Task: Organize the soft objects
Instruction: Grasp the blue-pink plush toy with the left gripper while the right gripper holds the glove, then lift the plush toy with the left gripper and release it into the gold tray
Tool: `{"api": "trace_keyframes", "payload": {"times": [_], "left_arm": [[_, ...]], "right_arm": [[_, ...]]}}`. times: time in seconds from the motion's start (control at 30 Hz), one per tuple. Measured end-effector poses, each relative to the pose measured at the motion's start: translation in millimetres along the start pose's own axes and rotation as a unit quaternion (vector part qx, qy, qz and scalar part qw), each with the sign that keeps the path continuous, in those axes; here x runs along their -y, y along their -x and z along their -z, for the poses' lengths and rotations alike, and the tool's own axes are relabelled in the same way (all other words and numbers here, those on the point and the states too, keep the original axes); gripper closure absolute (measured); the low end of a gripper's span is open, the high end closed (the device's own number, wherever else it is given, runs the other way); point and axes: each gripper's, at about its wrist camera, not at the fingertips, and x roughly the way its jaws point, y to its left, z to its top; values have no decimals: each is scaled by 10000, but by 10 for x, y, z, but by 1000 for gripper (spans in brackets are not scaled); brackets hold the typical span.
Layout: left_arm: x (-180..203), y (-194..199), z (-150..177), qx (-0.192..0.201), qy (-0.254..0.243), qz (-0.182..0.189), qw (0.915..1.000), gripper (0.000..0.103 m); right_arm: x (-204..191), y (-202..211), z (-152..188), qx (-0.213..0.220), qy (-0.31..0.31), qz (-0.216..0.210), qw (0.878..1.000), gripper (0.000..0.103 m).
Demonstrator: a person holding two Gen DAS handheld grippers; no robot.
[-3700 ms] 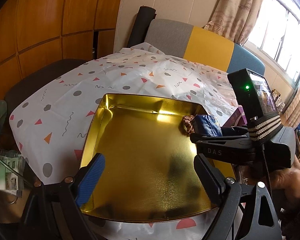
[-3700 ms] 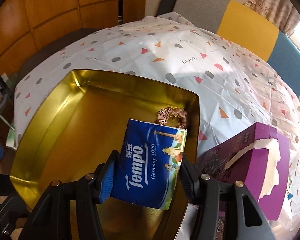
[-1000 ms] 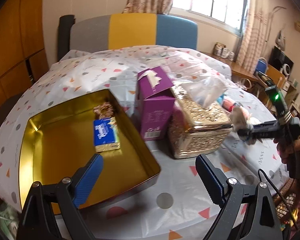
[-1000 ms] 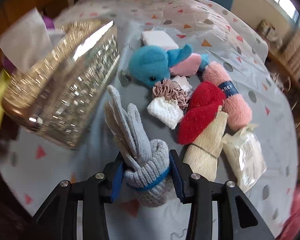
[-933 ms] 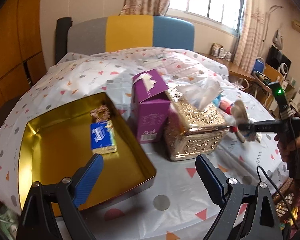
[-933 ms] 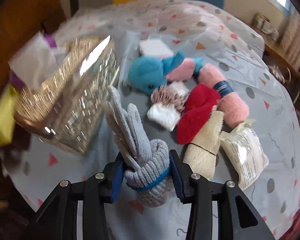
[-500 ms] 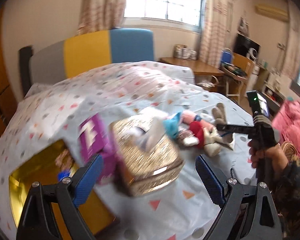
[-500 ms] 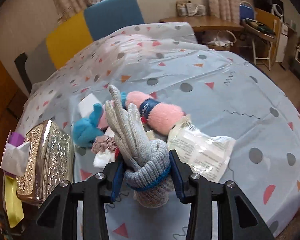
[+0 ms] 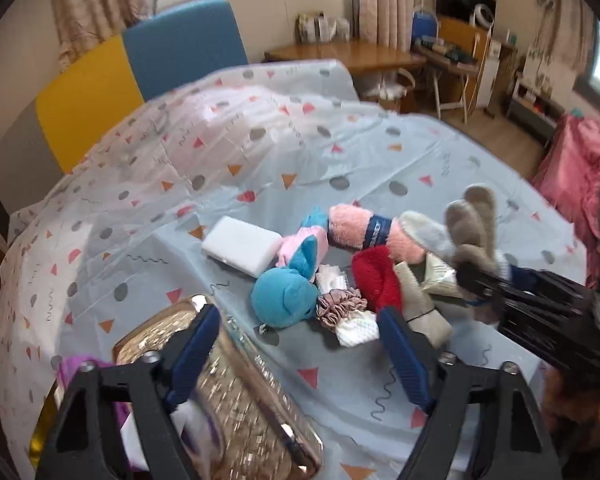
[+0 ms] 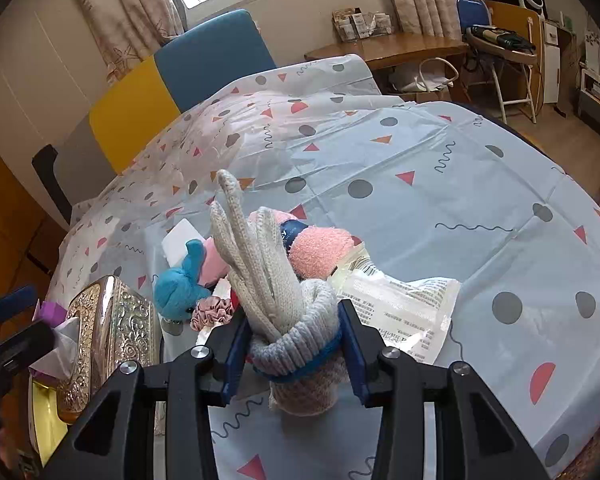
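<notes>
My right gripper (image 10: 294, 354) is shut on a grey knitted glove (image 10: 276, 280), holding it upright above the table; it also shows at the right of the left wrist view (image 9: 466, 236). My left gripper (image 9: 300, 346) is open and empty, above the pile of soft things: a blue plush toy (image 9: 286, 296), a pink rolled towel (image 9: 370, 232), a red cloth (image 9: 374, 276), a pink scrunchie (image 9: 340, 302), a beige cloth (image 9: 418, 304) and a white sponge block (image 9: 240, 246). The gold tray's edge (image 10: 46, 412) shows at the far left.
A gold embossed tissue box (image 9: 228, 396) stands just below my left gripper, with a purple tissue box (image 9: 72, 364) beside it. A clear plastic packet (image 10: 400, 308) lies right of the pile. Chairs, a wooden desk and shelves stand behind the table.
Both grippers have swung right, away from the gold tray toward the pile. My right gripper still holds the glove, raised higher. The left gripper has come closer to the plush toy.
</notes>
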Motion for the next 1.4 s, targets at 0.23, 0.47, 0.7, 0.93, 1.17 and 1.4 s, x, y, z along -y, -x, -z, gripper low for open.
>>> {"api": "trace_keyframes", "payload": {"times": [0.23,0.47,0.7,0.93,1.17,1.4], "left_arm": [[-13,-796,-206,-994,196,-227,9946,38],[14,-1246,-306,-1482,272,-430,9876,45],[-78,-1062,-301,-1096,535,-140,9924,73],[-187,-831,-167,-1021,906,516,9893,74],[158,-859,99,-1258,561,672,9882,67],[369,-943,137,-1094,197,303,9933,56]], "right_arm": [[63,9,-31,5,-182,-202,9996,61],[101,-25,-35,-66,-244,-228,9994,61],[83,-48,-31,-106,-218,-232,9994,61],[60,-70,-18,-141,-160,-109,9997,61],[99,-62,-10,-124,-227,46,9997,61],[111,-82,-5,-170,-252,87,9995,60]]}}
